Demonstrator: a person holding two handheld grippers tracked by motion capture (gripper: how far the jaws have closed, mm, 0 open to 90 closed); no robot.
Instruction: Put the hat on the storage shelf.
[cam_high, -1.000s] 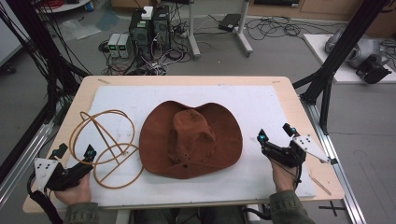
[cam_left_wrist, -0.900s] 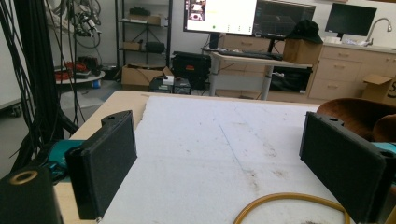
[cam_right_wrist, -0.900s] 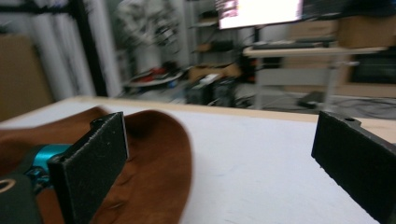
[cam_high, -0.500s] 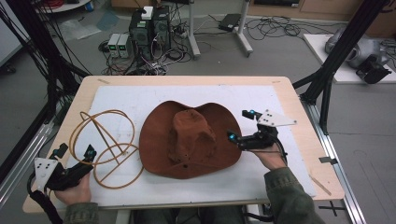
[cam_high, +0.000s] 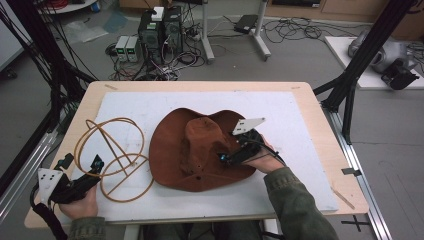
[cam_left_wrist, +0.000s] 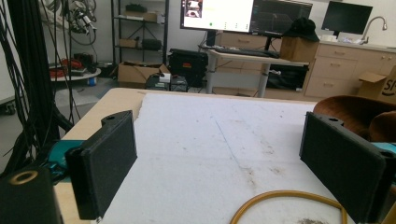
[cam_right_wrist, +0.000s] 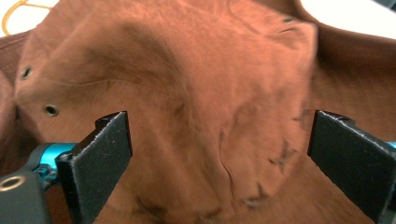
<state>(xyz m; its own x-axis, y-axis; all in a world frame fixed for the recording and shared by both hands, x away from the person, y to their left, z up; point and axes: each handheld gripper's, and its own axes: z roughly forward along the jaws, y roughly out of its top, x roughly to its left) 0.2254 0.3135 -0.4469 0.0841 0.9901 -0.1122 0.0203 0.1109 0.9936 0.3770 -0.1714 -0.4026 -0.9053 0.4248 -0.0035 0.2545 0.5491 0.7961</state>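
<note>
One hat (cam_high: 200, 150), one wire frame (cam_high: 115, 157) (both tongs apart)

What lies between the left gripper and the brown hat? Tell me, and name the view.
In the high view, the tan wire hat stand lies on the white mat between the left gripper and the brown hat.

A brown suede wide-brimmed hat (cam_high: 195, 150) lies crown-up near the middle of the white sheet, its creased crown (cam_right_wrist: 187, 93) dotted with small metal eyelets. Just beside its left brim rests a tan wire-hoop hat stand (cam_high: 115, 155), tipped on its side.
</note>
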